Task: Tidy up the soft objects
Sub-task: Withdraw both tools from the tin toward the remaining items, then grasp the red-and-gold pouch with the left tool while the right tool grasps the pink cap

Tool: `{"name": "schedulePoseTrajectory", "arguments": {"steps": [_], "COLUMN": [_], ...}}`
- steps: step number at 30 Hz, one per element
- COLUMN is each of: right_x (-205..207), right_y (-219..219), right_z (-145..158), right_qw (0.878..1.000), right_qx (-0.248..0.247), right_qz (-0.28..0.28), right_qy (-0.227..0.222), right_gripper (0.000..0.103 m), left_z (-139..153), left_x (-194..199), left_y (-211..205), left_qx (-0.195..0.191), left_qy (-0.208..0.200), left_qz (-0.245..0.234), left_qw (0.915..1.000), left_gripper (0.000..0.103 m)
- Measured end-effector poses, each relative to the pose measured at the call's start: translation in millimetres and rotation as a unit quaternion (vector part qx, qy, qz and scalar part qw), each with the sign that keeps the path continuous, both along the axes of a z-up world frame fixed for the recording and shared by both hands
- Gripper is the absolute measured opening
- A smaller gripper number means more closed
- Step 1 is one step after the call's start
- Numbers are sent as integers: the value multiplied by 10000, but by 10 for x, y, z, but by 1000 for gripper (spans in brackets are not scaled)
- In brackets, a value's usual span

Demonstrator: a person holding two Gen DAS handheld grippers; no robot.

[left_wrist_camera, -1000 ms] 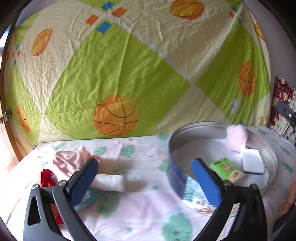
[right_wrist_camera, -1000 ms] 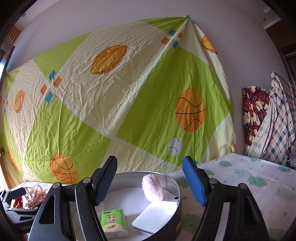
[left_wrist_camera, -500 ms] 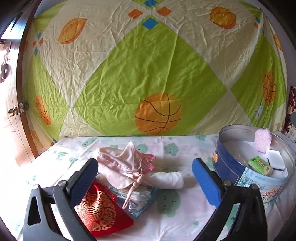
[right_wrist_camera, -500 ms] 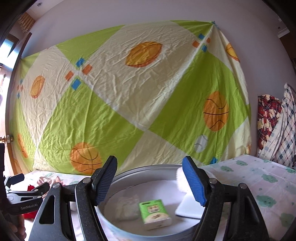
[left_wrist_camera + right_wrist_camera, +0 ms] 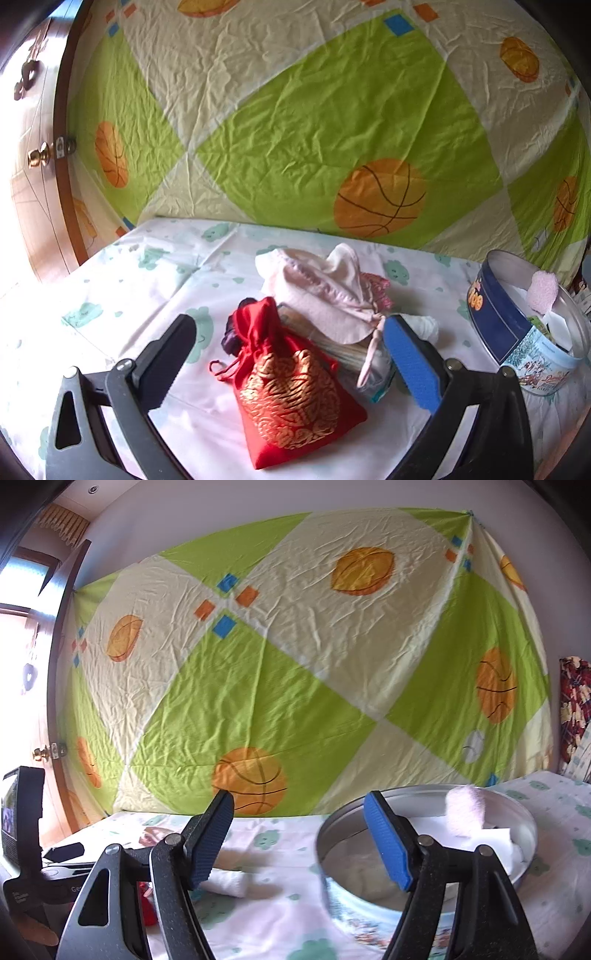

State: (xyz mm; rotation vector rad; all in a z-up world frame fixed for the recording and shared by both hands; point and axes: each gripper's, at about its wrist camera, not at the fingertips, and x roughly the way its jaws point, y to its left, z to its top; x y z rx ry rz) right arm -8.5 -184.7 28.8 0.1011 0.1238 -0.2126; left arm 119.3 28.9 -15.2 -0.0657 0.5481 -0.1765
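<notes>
Left tongs (image 5: 291,354) gape empty around a red gold-patterned drawstring pouch (image 5: 291,387); right tongs (image 5: 303,838), also wide and empty, see only the round metal tin (image 5: 424,849) at 3 o'clock.

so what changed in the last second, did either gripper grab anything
No grabs: both grippers stayed open and empty. The left gripper swung left, away from the round tin, and now sits over the red pouch beside the pink cloth. The right gripper drifted left too, so the tin now sits to its right. The items themselves stayed put.
</notes>
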Motion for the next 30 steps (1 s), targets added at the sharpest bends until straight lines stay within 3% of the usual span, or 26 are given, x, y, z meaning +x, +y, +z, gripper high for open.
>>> {"name": "schedulePoseTrajectory", "arguments": {"steps": [8,14,19,23,24,25,28,30], "right_x": [210,111,172,179,183,192,231,237], "right_y": [329,255,277,306,314,316,309,300], "right_z": [-59,-71,-117,-136,-139,-142,-168,-177], "right_qw": [9985,9975,9945,9937,9937,9934,9919,9914], "right_qx": [32,354,496,480,472,471,514,554], "right_qz": [437,590,792,854,857,864,885,888], "right_qy": [329,190,472,536,554,586,749,785], "right_gripper": [75,75,75,75,75,75,75,75], "left_z": [-218,-328,-450,-449,-443,-448,-413,-329], "left_x": [196,304,364,319,314,305,263,198], "left_y": [357,276,172,117,113,99,86,108], "left_qx": [-588,-437,-367,-328,-369,-400,-404,-381], "left_qy": [859,1279,1747,1717,1715,1731,1652,1370], "left_qz": [408,321,7,-187,-300,-430,-537,-459], "left_qw": [9937,9903,9839,9844,9840,9832,9840,9888], "left_gripper": [103,101,89,60,35,23,16,16]}}
